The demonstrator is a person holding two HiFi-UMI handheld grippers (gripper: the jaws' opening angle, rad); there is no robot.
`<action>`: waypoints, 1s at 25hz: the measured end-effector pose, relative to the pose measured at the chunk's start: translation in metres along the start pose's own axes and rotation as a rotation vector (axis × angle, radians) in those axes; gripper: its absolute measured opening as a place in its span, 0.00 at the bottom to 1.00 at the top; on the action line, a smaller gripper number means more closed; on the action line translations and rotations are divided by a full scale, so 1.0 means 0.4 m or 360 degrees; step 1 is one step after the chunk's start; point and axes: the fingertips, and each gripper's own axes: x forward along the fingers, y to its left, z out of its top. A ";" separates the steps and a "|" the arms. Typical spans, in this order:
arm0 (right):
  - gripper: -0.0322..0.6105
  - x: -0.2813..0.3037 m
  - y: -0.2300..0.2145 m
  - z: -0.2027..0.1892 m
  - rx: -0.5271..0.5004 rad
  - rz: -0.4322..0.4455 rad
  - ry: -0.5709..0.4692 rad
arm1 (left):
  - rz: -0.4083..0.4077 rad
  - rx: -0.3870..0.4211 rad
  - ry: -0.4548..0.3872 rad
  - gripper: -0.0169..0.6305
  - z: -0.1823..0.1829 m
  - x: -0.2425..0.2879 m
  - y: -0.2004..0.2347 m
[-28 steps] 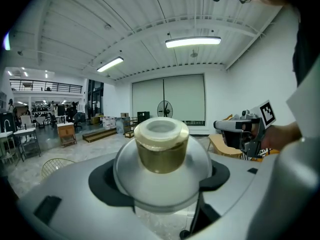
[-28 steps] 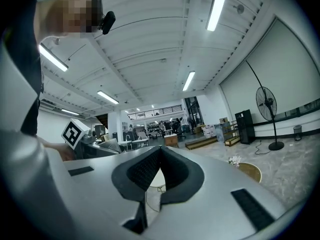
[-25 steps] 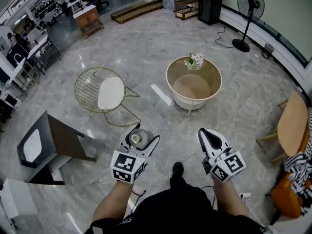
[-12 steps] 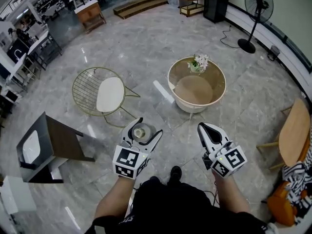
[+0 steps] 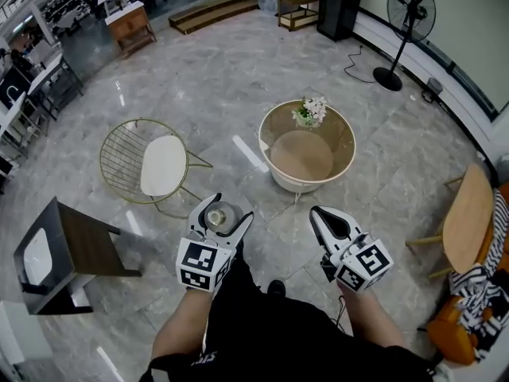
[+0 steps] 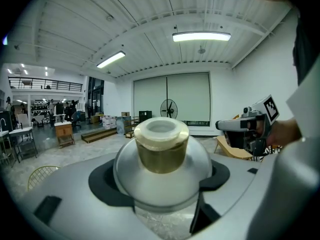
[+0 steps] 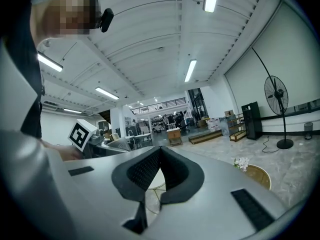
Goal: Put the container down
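Observation:
A round clear container with a tan neck is held in my left gripper, low in the head view above the marble floor. In the left gripper view the container fills the space between the jaws, and my left gripper is shut on its domed body. My right gripper is held level beside it to the right. Its dark pads meet at the tip with nothing between them, so my right gripper is shut and empty.
A round glass-topped table with a small flower pot stands ahead. A gold wire chair is at the left, with a dark side table nearer. A wooden chair is at the right and a standing fan is far back.
The person has taken a step, and the room has drifted slightly left in the head view. Both grippers keep their pose, the left one still holding the container.

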 end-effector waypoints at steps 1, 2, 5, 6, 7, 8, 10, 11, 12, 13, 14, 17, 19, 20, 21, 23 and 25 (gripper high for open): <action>0.07 0.015 -0.015 0.008 -0.0009 -0.0013 0.0002 | -0.0011 0.0007 -0.0006 0.56 0.006 0.022 0.014; 0.07 0.033 -0.030 0.015 -0.0015 -0.0030 0.0004 | -0.0024 0.0012 -0.0010 0.56 0.009 0.044 0.033; 0.07 0.110 -0.084 0.029 -0.0016 -0.0089 0.0015 | -0.0071 0.0013 -0.0012 0.56 0.014 0.117 0.108; 0.07 0.143 -0.104 0.034 -0.0014 -0.0108 0.0020 | -0.0090 0.0017 -0.0010 0.56 0.018 0.144 0.138; 0.07 0.179 -0.124 0.040 -0.0013 -0.0124 0.0025 | -0.0108 0.0024 -0.0009 0.56 0.022 0.171 0.169; 0.07 0.220 -0.143 0.046 -0.0012 -0.0136 0.0029 | -0.0125 0.0034 -0.0009 0.56 0.028 0.200 0.203; 0.07 0.313 -0.175 0.059 -0.0008 -0.0152 0.0037 | -0.0151 0.0050 -0.0017 0.56 0.041 0.258 0.282; 0.07 0.363 -0.188 0.064 -0.0007 -0.0156 0.0045 | -0.0163 0.0054 -0.0023 0.56 0.047 0.286 0.324; 0.07 0.414 -0.198 0.067 -0.0007 -0.0158 0.0056 | -0.0174 0.0057 -0.0026 0.56 0.052 0.314 0.367; 0.07 0.465 -0.209 0.069 -0.0007 -0.0160 0.0069 | -0.0187 0.0061 -0.0026 0.56 0.056 0.342 0.410; 0.07 0.516 -0.219 0.071 -0.0004 -0.0163 0.0081 | -0.0202 0.0066 -0.0023 0.56 0.060 0.371 0.452; 0.07 0.654 -0.251 0.080 0.0005 -0.0183 0.0098 | -0.0259 0.0070 -0.0009 0.56 0.071 0.461 0.564; 0.07 0.723 -0.275 0.086 0.0006 -0.0212 0.0100 | -0.0303 0.0074 -0.0004 0.56 0.080 0.514 0.621; 0.07 0.750 -0.290 0.087 0.0011 -0.0234 0.0099 | -0.0329 0.0083 -0.0003 0.56 0.085 0.538 0.642; 0.07 0.771 -0.306 0.087 0.0020 -0.0260 0.0097 | -0.0357 0.0095 0.0000 0.56 0.089 0.561 0.659; 0.07 0.803 -0.333 0.080 0.0048 -0.0317 0.0094 | -0.0410 0.0119 0.0008 0.56 0.094 0.600 0.686; 0.07 0.827 -0.353 0.069 0.0075 -0.0367 0.0089 | -0.0448 0.0131 0.0019 0.56 0.091 0.632 0.713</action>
